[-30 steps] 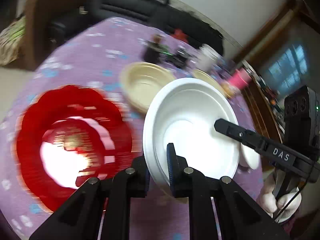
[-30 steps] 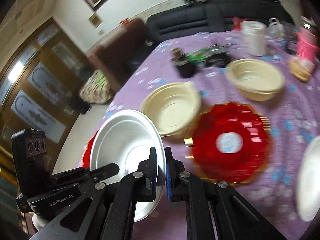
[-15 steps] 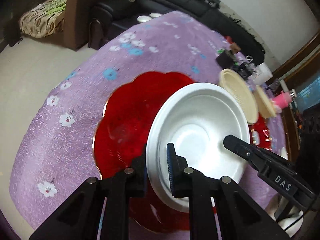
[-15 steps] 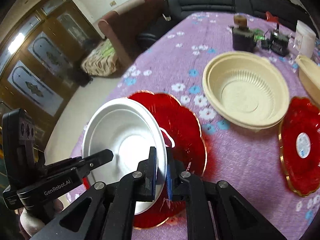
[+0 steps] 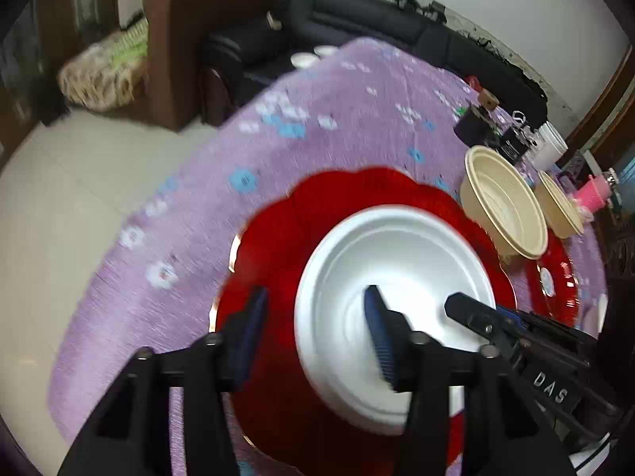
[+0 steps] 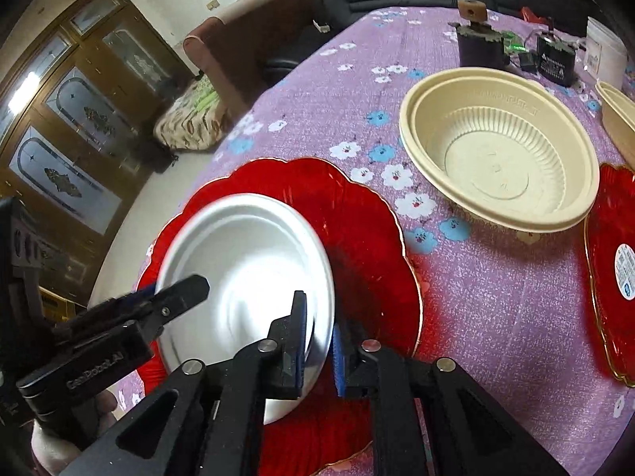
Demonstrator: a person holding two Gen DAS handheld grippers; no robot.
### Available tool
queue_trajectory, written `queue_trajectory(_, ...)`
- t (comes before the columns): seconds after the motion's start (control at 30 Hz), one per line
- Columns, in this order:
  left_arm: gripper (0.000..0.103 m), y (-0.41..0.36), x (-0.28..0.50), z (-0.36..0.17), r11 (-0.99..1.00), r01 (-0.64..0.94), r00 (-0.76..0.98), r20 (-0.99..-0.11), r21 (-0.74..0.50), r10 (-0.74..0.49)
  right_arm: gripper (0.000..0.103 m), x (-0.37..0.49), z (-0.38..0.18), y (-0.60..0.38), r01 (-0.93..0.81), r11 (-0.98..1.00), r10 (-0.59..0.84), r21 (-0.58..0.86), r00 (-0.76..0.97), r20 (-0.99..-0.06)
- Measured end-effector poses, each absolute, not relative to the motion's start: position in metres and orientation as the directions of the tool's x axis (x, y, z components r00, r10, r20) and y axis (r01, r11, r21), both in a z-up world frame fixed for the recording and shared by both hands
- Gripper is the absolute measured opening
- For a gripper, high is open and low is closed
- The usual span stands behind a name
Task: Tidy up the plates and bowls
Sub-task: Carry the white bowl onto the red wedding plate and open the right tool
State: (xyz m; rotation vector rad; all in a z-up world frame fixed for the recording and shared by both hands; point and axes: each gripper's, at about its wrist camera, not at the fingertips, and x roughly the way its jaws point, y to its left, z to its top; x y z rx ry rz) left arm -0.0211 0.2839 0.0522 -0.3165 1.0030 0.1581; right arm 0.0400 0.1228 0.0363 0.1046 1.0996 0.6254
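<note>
A white foam plate (image 5: 397, 261) (image 6: 246, 246) lies on the large red scalloped plate (image 5: 337, 194) (image 6: 357, 214) near the table's edge. My left gripper (image 5: 315, 289) straddles the white plate's near rim. Its jaws are opening and stand wide, with both pads clear of the rim. My right gripper (image 6: 318, 309) straddles the opposite rim. Its jaws are opening too, and a thin gap shows at each pad. Each gripper's black fingers (image 5: 468, 309) (image 6: 190, 289) also show in the other wrist view, over the plate.
A cream ribbed bowl (image 6: 500, 158) (image 5: 504, 214) sits just beyond the red plate, a second cream bowl (image 5: 559, 206) behind it. Another red plate (image 6: 615, 261) lies at the right. A dark jar (image 6: 480, 47) and a white tub (image 6: 603, 55) stand at the back. The purple cloth drops off at the left.
Both grippers swung over and lowered the white plate flat onto the red scalloped plate. The left jaws then sprang wide open, and the right jaws eased off the rim.
</note>
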Motion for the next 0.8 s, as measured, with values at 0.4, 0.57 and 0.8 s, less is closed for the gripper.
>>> queue_trajectory(0.4,0.065,0.286,-0.062,0.088,0.935,-0.303,0.642,-0.765,-0.185,0.056,0.043,0.011,0.065,0.119,-0.453,0.843,0.502,0.291,0.469,-0.727)
queue_trajectory(0.57,0.072,0.272,-0.086,0.11,0.928,-0.262,0.705,-0.709,-0.264,-0.003,0.047,-0.008,0.084,0.095,-0.447,0.84,0.523,0.307,0.516,-0.678)
queue_trajectory(0.8,0.077,0.228,-0.105,0.124,0.944,-0.147,0.736,-0.67,-0.296,-0.096,0.048,-0.021,0.086,0.014,-0.337,0.874,0.485,0.35,0.591,-0.644)
